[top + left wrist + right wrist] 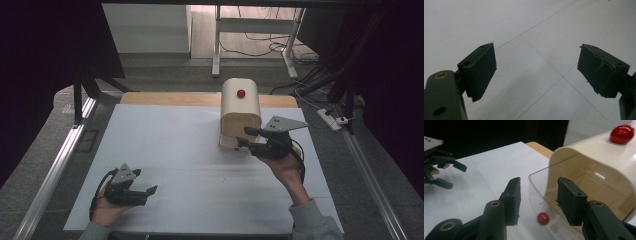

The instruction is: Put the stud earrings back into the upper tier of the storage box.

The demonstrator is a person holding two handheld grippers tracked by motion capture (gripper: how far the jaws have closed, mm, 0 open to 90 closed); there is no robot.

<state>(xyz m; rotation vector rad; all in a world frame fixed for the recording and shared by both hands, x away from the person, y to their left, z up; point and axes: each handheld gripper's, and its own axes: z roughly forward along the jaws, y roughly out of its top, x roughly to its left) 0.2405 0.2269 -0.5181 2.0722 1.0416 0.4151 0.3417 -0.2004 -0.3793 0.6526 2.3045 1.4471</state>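
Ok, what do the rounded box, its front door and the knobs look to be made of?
The box looks like glossy cream plastic, though painted metal is possible; highlights run along its curve. Its door is clear plastic, since the interior shows through. The top knob and door knob look like shiny red plastic or lacquered wood.

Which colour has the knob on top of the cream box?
Red knob; clearest in the right gripper view.
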